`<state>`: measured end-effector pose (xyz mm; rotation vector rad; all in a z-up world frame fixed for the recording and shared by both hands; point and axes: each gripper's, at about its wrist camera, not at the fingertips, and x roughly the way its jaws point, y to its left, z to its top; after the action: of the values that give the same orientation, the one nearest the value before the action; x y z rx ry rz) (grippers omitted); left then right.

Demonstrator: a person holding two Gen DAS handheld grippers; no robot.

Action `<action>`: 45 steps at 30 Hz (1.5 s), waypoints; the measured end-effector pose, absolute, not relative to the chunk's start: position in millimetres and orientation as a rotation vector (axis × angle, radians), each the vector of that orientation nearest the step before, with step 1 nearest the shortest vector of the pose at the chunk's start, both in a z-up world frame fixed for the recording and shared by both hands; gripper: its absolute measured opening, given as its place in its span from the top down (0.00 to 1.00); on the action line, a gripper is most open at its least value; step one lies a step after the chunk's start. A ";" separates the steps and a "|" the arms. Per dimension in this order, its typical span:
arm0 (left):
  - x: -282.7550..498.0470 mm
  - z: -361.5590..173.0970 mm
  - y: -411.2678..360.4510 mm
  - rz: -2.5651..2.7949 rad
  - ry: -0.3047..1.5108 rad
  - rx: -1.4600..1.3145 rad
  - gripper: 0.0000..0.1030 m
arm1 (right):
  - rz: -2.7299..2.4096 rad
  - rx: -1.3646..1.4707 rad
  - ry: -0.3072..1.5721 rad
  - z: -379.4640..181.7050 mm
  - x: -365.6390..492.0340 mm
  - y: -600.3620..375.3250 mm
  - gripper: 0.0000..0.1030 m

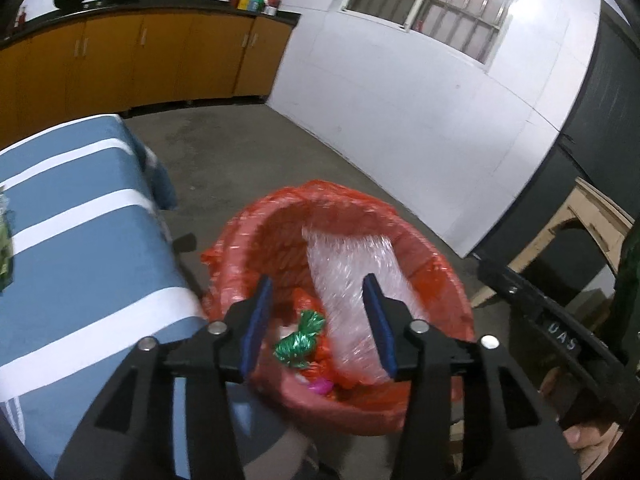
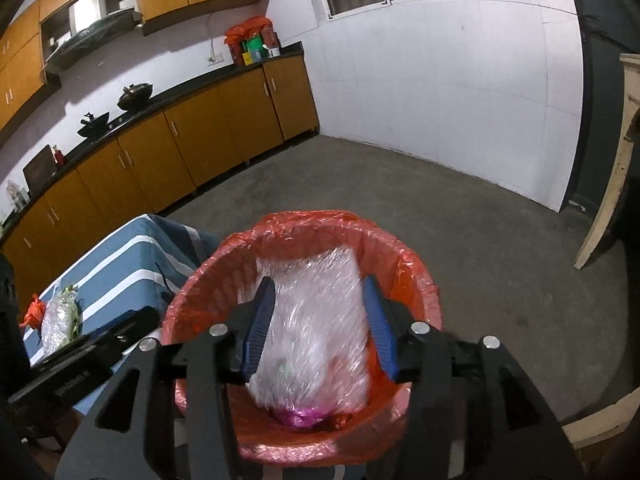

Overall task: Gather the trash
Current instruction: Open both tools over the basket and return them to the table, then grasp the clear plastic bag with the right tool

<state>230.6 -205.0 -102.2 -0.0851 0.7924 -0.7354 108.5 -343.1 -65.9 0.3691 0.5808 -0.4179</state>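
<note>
Your left tongs (image 1: 318, 322) hang over the mouth of the red-lined trash bin (image 1: 448, 280), jaws parted with nothing pressed between the blue pads. Below them a sheet of bubble wrap (image 1: 352, 276) leans against the bin's far inner wall, and a green foil wrapper (image 1: 300, 340) lies at the bottom beside a pink scrap (image 1: 320, 386).

Your right tongs (image 2: 318, 322) also stand apart over the same bin (image 2: 420, 280). The bubble wrap (image 2: 316, 320) shows blurred between the pads, and you cannot tell whether either pad touches it; it does not look squeezed.

The bin's rim sits just beside the corner of the blue-and-white striped tabletop (image 1: 80, 248), on your left. On that tabletop, in the right wrist view, a clear crumpled bag (image 2: 60, 320) and a red scrap (image 2: 34, 312) lie near its edge.

Beyond the bin, bare concrete floor (image 2: 400, 192) runs open to the white wall and the orange cabinets (image 2: 180, 148). A pale wooden frame (image 2: 612, 184) stands to your right.
</note>
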 end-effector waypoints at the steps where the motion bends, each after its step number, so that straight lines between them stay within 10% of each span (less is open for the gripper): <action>1: 230.9 -102.4 -200.4 -0.715 0.786 -0.087 0.49 | -0.422 0.370 0.584 -65.8 109.2 -344.0 0.55; 9: 231.0 -101.3 -160.4 -0.586 0.744 -0.090 0.31 | -0.415 0.352 0.596 -64.4 110.7 -337.1 0.53; 45: 211.5 -82.7 137.5 0.101 0.593 -0.187 0.21 | 0.255 0.080 0.682 -54.1 267.8 -73.2 0.44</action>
<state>211.5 137.5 -82.7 -0.1866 0.5929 0.1008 267.8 -73.2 -54.1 0.0805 0.6816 0.2553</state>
